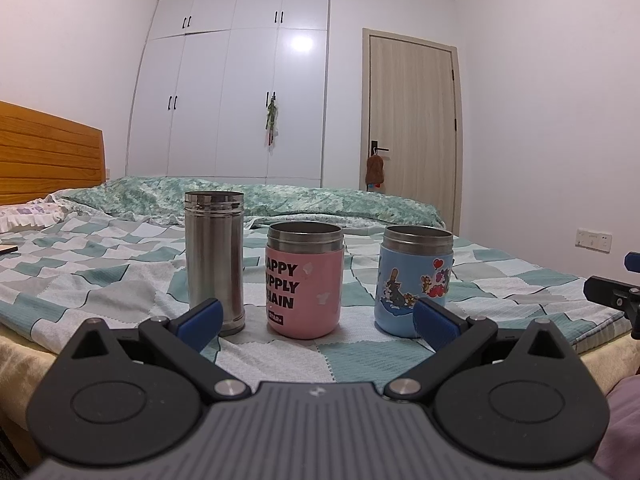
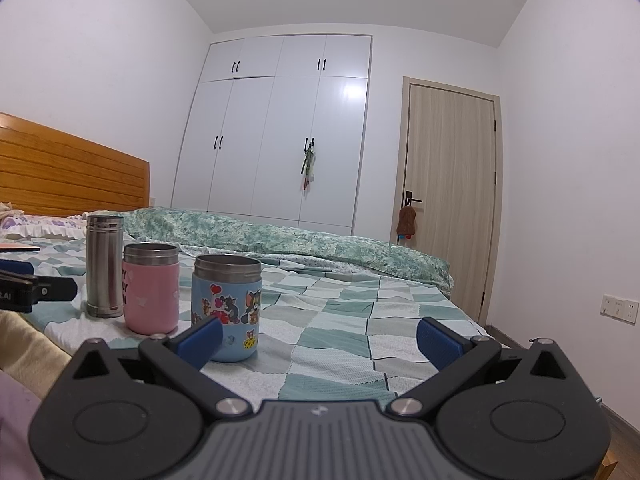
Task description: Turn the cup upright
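Standing upright on bed (image 1: 120,264): steel flask (image 1: 214,260), pink cup (image 1: 304,284), blue cup (image 1: 414,280); left claw (image 1: 318,322) and right claw (image 2: 320,338) spread, empty.

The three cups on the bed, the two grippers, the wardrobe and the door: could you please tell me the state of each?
Steel cup: upright, mouth up.
Pink cup: upright, mouth up.
Blue cup: upright, mouth up.
Left gripper: open, holding nothing.
Right gripper: open, holding nothing.
Wardrobe: lower doors shut; one upper door slightly ajar.
Door: shut.
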A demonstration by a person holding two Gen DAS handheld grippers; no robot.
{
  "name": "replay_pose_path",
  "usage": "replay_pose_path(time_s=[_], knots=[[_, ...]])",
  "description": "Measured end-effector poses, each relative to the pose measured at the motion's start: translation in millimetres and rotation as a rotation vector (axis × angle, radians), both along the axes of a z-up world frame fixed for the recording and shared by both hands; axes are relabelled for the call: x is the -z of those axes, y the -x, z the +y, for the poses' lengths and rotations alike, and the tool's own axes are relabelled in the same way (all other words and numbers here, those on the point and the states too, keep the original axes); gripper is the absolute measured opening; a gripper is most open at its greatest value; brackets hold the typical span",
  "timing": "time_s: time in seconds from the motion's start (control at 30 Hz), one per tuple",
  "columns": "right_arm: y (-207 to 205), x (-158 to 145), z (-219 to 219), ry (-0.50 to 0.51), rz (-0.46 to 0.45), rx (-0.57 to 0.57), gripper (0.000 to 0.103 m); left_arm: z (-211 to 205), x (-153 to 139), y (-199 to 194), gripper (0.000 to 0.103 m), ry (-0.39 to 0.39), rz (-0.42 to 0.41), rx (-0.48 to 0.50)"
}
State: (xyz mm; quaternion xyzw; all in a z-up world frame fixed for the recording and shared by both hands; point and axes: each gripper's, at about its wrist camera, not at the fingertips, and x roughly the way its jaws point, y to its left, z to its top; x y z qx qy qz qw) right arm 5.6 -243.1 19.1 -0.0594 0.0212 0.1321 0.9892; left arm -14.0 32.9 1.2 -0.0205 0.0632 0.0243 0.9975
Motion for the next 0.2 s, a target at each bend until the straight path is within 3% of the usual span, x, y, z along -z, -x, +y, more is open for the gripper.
replay_pose_path(time_s=[0.2], knots=[[-0.4, 0.1, 0.1, 0.000, 0.000, 0.000, 0.103, -0.5, 0.3, 0.8, 0.103, -0.004, 0.001, -0.001]])
